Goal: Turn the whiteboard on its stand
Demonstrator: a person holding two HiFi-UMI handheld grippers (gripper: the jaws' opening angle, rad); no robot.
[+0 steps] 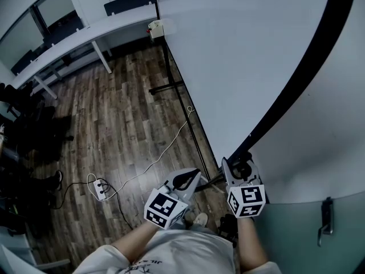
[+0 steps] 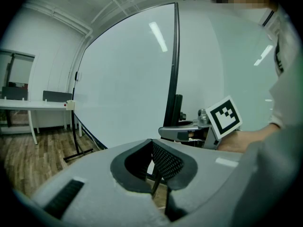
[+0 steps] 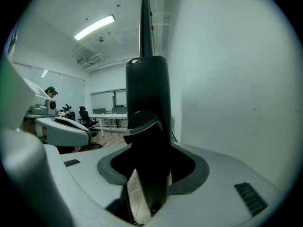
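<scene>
Step in hand: right jaws gripping the whiteboard's edge, ready for the turn.

My right gripper (image 1: 240, 169) is clenched on the black edge strip (image 1: 308, 73) of the whiteboard (image 1: 245, 56); the right gripper view shows the strip filling the gap between my jaws, with a small knob on it just ahead. My left gripper (image 1: 183, 180) is just beside the right one, clear of the board, its pads closed together on nothing. The board stands upright on its stand (image 1: 171, 87), nearly edge-on to me, its white face stretching away to my left. By my judgement the turn itself is not yet complete. The next move calls for a firm hold on the strip and a steady sideways swing about the stand. The left gripper should stay free to steady the board.
</scene>
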